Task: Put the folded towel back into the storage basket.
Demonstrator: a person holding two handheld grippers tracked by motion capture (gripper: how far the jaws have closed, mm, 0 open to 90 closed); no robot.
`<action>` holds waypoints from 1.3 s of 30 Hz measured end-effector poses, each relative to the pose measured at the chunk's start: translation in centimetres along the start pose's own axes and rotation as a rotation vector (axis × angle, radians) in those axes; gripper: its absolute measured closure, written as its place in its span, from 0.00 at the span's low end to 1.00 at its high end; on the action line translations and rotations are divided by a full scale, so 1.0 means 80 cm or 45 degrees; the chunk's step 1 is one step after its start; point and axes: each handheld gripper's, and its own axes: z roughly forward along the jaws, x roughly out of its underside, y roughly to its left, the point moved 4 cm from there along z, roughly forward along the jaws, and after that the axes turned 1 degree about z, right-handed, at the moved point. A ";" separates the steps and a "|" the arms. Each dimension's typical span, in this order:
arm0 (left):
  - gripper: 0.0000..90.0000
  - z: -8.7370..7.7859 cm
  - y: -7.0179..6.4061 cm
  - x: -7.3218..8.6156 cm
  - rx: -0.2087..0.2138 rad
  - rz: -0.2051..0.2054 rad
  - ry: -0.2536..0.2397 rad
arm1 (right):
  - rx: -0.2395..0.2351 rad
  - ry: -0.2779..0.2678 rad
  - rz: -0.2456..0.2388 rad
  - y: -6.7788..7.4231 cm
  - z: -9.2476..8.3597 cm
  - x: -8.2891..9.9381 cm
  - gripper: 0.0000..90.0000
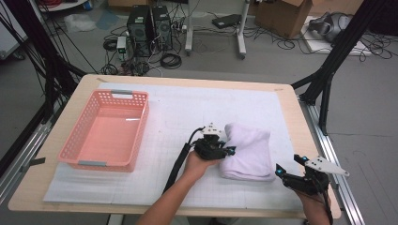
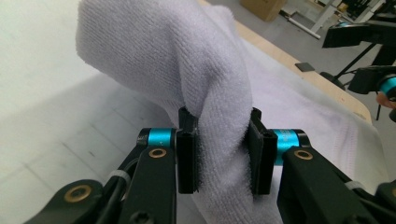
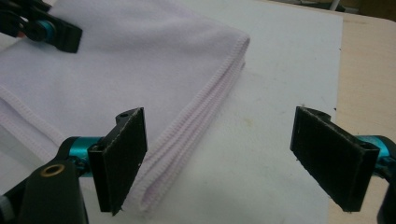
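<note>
Jaws, left gripper (image 2: 218, 156): clenched on a bunched fold of the folded white terry-cloth towel (image 2: 187, 65), both pads pressing the cloth.
Jaws, right gripper (image 3: 219, 158): released, standing wide apart with nothing between them, just beside the towel's stitched edge.
Towel position: one towel, on the white gridded mat (image 1: 178, 112) right of centre on the tabletop, its left edge pulled up in the grip.
Hidden or unclear: the towel's near end is cut off behind the left gripper's pads; the right hand (image 1: 315, 206) is cut off at the frame's bottom edge.
Count: two grippers, one towel, one pink slotted plastic basket (image 1: 75, 145).
Surroundings: the basket sits on the mat's left side, well apart from the towel; nothing lies between them. Beyond the light wooden tabletop (image 1: 291, 108), cables and two black computer towers (image 1: 150, 30) stand on the floor.
</note>
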 end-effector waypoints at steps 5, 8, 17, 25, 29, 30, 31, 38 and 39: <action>0.79 -0.028 0.004 -0.007 -0.003 0.098 -0.074 | -0.002 0.007 0.002 0.002 0.001 0.000 0.19; 0.79 -0.039 0.006 -0.009 -0.006 0.142 -0.104 | -0.008 0.008 -0.006 0.003 0.002 -0.001 0.19; 0.79 -0.074 0.008 -0.018 0.000 0.233 -0.182 | -0.013 0.010 -0.015 0.004 0.003 -0.001 0.19; 0.80 -0.114 0.014 -0.029 0.001 0.270 -0.226 | -0.017 0.016 -0.023 0.006 0.004 -0.001 0.19; 0.80 -0.132 0.016 -0.033 0.007 0.285 -0.250 | -0.018 0.009 -0.022 0.007 0.004 -0.002 0.19; 0.80 -0.137 0.016 -0.034 0.011 0.287 -0.257 | -0.017 0.012 -0.023 0.008 0.004 -0.002 0.19; 0.80 -0.140 0.017 -0.034 0.014 0.288 -0.263 | -0.018 0.009 -0.027 0.008 0.004 -0.002 0.19; 0.80 -0.171 0.021 -0.040 0.017 0.321 -0.292 | -0.027 0.012 -0.023 0.009 0.005 -0.002 0.19; 0.80 -0.176 0.022 -0.040 0.013 0.322 -0.295 | -0.026 0.013 -0.023 0.010 0.005 -0.002 0.19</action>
